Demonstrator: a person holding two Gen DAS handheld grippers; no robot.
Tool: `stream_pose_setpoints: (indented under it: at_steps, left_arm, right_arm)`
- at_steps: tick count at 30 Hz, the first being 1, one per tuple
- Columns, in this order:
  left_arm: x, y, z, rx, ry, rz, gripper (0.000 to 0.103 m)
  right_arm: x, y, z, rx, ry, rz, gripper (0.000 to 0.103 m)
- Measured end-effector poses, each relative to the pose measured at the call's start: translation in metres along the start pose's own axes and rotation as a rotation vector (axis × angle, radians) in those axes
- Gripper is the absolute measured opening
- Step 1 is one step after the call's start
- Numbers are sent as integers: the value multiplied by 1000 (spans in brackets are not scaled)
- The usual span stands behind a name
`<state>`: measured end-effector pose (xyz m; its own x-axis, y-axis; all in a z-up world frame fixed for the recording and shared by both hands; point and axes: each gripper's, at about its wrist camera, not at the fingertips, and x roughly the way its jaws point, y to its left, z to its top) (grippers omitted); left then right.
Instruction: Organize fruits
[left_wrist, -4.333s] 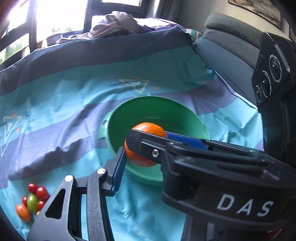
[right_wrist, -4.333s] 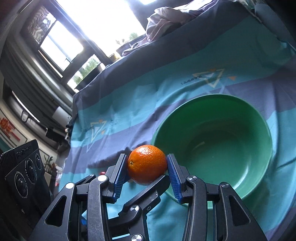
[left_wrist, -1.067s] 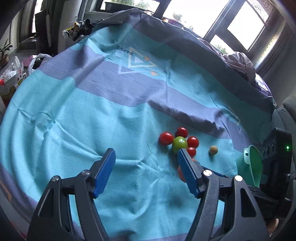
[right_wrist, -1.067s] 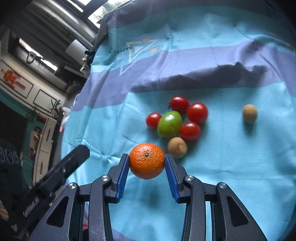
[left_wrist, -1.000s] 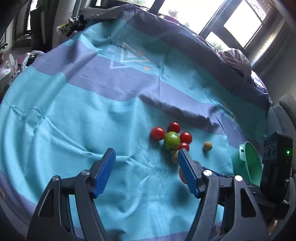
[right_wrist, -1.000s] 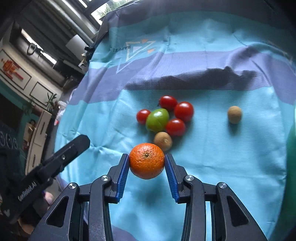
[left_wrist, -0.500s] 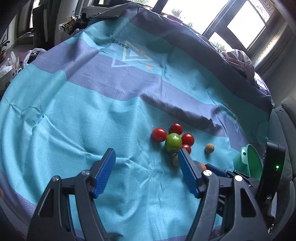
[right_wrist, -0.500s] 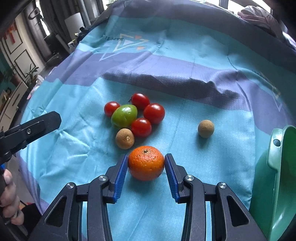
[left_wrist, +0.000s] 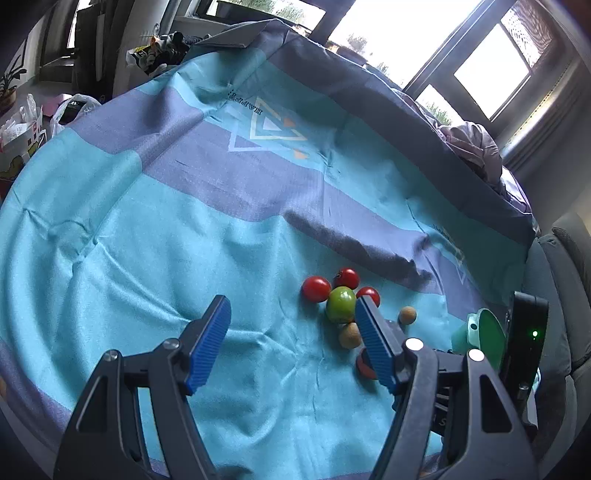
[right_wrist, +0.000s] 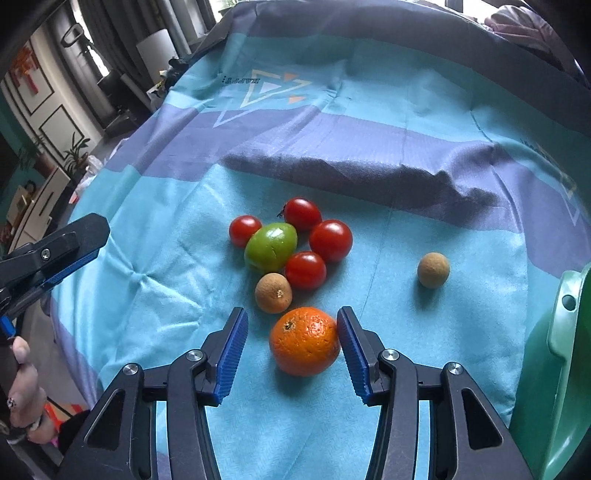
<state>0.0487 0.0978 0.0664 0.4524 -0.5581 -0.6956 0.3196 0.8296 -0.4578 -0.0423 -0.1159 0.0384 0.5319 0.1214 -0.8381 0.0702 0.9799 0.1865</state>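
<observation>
One orange (right_wrist: 304, 340) lies on the cloth (right_wrist: 388, 155), between the spread jaws of the right gripper (right_wrist: 291, 356); its right flank touches or nearly touches the right pad, and a clear gap stands at the left pad. It looks firm, round and moderately heavy for its size, with a pebbled rind that should give the ribbed pads good purchase; being a ball, it is likely to roll on the soft cloth. A grip across its widest part would hold best. Just beyond it sits a brown fruit (right_wrist: 273, 292), then four red tomatoes around a green tomato (right_wrist: 270, 247); a second brown fruit (right_wrist: 433, 274) lies apart to the right, and the bowl (right_wrist: 554, 369) stands at the right edge. Half a second earlier the right pads were pressed on the orange; now they are parted and it rests free. The left gripper (left_wrist: 291, 345) hangs wide apart and empty, as before.
</observation>
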Motion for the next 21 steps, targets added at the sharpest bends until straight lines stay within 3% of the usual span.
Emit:
stream_pose_setpoints:
  at_steps: [5, 21]
  left_arm:
    - [1, -6, -3, 19, 8, -6, 70]
    - [6, -12, -6, 19, 24, -21, 70]
  right_arm:
    - [10, 0, 3, 17, 22, -29, 52]
    - [11, -6, 4, 60, 16, 11, 52]
